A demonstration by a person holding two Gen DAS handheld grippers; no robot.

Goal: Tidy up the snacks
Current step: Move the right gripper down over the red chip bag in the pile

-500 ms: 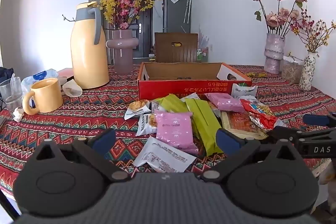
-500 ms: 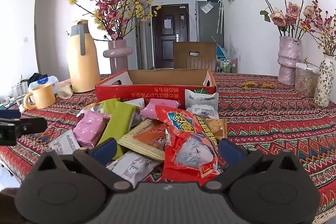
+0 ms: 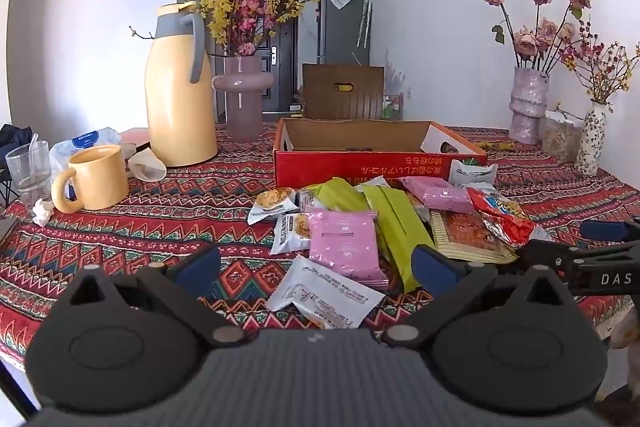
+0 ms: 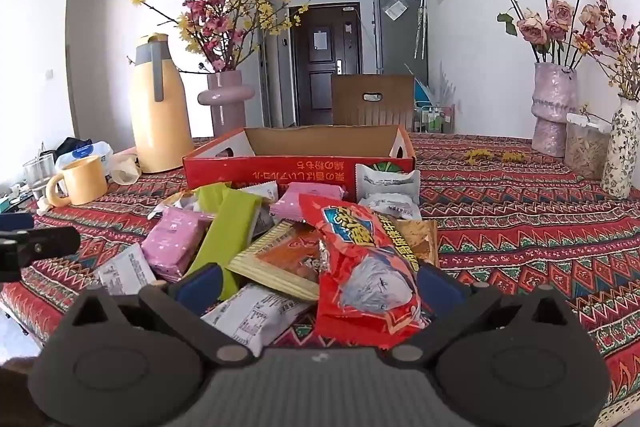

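Facing a patterned tablecloth (image 3: 168,223), both grippers hover at the near edge of a heap of snack packets, which lies just in front of a red cardboard box (image 3: 380,167) with its top open. The left gripper (image 3: 316,267) has its fingers spread wide, holding nothing, with a white packet (image 3: 324,293) and a pink packet (image 3: 344,243) between and beyond them. The right gripper (image 4: 318,283) is likewise spread and holds nothing; a large red crinkled bag (image 4: 360,267) fills its gap. Only the left view shows two small biscuit packs (image 3: 280,211) clearly; only the right view shows the red bag's printed front. A yellow mug (image 3: 96,179) and yellow jug (image 3: 178,99) stand well to the left.
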